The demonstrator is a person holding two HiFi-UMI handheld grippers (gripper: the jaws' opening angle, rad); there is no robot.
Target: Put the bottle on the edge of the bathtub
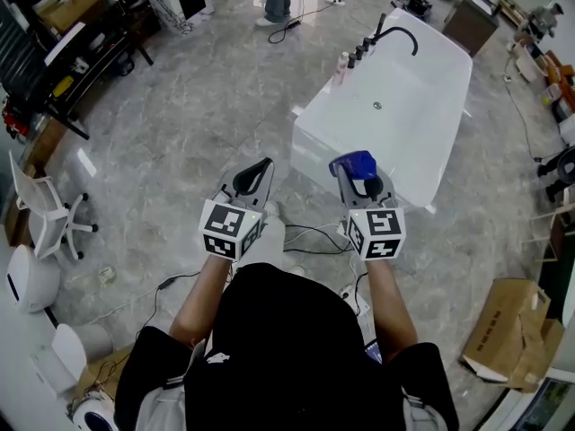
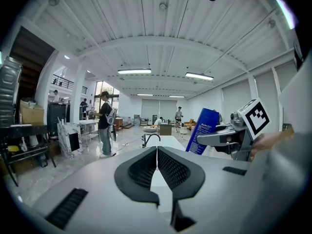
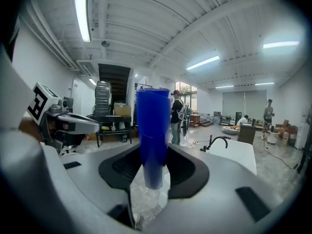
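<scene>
Bottle [image 3: 152, 140] stands clamped in your right gripper [image 1: 364, 184]; your left gripper [image 1: 256, 177] is closed on nothing. Bathtub [image 1: 422, 97] lies at one o'clock.

Cluttered workshop hall on a grey marbled floor [image 1: 180, 133].
White office chair [image 1: 45, 206] at far left, with a dark shelving rack [image 1: 85, 48] loaded with boxes beyond it; opened cardboard box [image 1: 514, 338] at lower right; black cables [image 1: 314, 238] looping over the tiles; standing person [image 2: 105, 123] near a marble-patterned panel [image 2: 68, 138]; strip lights [image 2: 134, 71] under a ribbed white ceiling.
</scene>
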